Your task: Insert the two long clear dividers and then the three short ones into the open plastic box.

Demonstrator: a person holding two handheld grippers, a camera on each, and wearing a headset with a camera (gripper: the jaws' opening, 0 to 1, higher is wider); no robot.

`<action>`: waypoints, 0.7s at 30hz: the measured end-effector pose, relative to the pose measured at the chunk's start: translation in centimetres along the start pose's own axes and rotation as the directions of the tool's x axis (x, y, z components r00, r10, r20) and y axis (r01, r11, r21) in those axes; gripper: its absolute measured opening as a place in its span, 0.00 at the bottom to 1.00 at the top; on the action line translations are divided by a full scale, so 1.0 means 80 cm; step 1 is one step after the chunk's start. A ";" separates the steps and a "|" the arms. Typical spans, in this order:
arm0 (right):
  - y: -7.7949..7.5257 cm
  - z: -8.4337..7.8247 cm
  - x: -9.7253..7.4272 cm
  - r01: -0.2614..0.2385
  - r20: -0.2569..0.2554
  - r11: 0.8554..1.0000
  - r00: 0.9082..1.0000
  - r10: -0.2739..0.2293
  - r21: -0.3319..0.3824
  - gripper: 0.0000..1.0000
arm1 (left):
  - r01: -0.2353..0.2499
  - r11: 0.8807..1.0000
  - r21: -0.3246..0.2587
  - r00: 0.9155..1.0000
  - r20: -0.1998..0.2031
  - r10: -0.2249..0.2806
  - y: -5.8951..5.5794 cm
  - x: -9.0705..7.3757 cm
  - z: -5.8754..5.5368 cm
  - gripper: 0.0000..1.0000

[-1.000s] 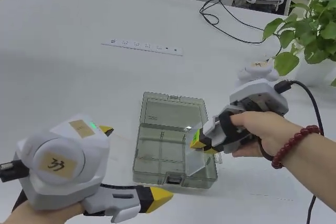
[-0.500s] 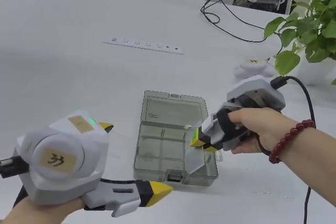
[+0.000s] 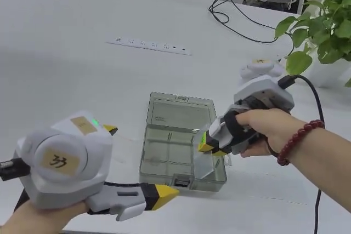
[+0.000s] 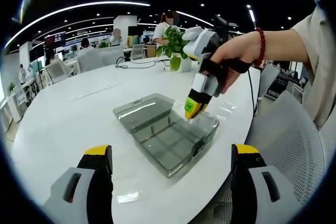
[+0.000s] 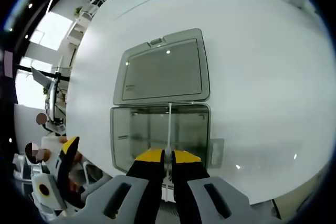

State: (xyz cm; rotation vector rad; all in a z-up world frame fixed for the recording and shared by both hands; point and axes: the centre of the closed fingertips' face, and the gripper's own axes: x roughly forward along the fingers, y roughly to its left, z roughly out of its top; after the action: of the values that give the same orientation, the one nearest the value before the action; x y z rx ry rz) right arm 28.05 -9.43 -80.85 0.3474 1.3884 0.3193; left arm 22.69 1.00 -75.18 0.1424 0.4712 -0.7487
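- One clear divider (image 3: 204, 166) is leaning down into the open plastic box (image 3: 164, 181), at its right end (edge-on in the right gripper view).
- Up top, the right gripper (image 3: 207, 147) is pinching it between its fingers (image 5: 152, 157).
- Over the table (image 3: 66, 53), near-left of the box, the left gripper (image 3: 138, 163) is hovering, fingers spread wide.

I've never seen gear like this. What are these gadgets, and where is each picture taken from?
No robot here: a person holds a hand tool with two jaws in each hand. The wide picture comes from a camera on the person's head; the round ones come from cameras riding on each tool. On the table sit an open plastic box, a power strip and a plant. The right gripper pinches a clear divider at the box; the left gripper is open, holding nothing.
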 end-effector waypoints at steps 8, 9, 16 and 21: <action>0.000 -0.002 0.000 0.016 0.000 1.000 1.000 -0.016 -0.014 0.06 | -0.005 1.000 -0.005 1.000 0.001 0.005 0.001 -0.001 0.000 0.95; 0.000 -0.002 0.000 0.018 -0.001 1.000 1.000 -0.018 -0.017 0.06 | -0.005 1.000 -0.004 1.000 0.001 0.005 0.001 0.000 0.000 0.95; 0.002 -0.002 0.001 0.048 -0.005 0.998 0.999 -0.048 -0.049 0.06 | -0.007 1.000 -0.003 1.000 -0.003 0.007 0.001 0.000 -0.001 0.94; 0.004 0.001 0.003 0.117 -0.004 0.982 0.993 -0.119 -0.147 0.06 | -0.006 1.000 -0.002 1.000 -0.007 0.006 0.001 0.000 -0.002 0.94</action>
State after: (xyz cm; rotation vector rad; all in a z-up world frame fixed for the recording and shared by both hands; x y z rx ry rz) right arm 28.20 -9.03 -80.89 0.1411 1.3827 0.3240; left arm 22.73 1.08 -75.31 0.1450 0.4783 -0.7425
